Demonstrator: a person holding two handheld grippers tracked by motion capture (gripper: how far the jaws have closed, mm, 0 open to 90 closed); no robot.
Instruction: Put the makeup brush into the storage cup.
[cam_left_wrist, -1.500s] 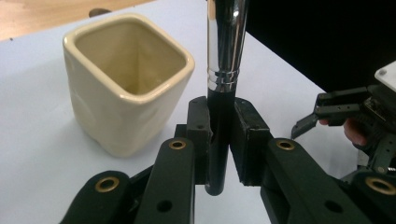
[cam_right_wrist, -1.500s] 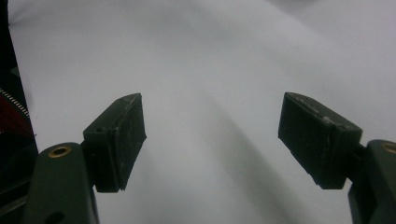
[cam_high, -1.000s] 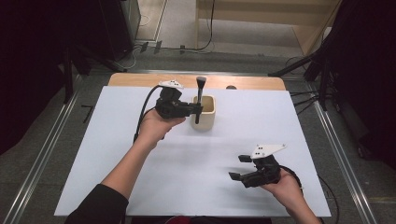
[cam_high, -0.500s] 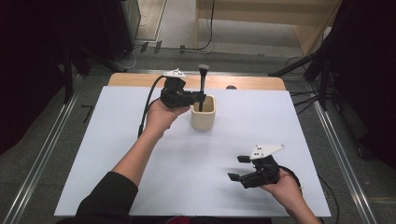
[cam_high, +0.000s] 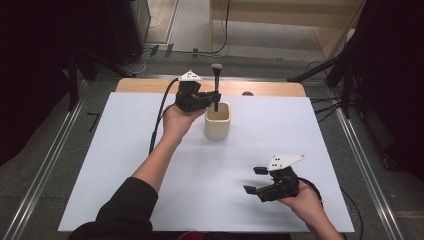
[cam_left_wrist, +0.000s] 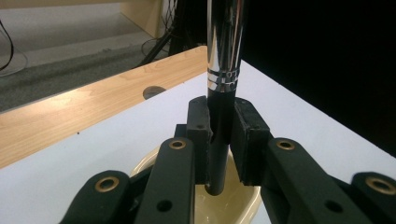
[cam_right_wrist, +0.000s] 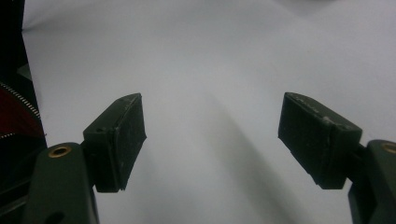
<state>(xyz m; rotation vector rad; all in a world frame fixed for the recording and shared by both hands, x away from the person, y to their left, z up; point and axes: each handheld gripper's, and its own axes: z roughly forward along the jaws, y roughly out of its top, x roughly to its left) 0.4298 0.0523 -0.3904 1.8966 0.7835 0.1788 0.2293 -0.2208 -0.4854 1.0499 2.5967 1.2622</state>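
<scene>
High view: left claw (cam_high: 212, 100) grips a makeup brush (cam_high: 216, 86) upright by its handle over the cream cup (cam_high: 218, 121) — seemingly for standing it inside; right claw (cam_high: 256, 180) idles agape above the worktop (cam_high: 125, 160).

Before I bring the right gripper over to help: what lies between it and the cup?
Nothing: in the high view, bare white table runs from the right gripper to the cup.

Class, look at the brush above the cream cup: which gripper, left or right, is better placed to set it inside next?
Left. The left gripper is clamped on the brush above the cup; the right gripper is open, far off.
</scene>
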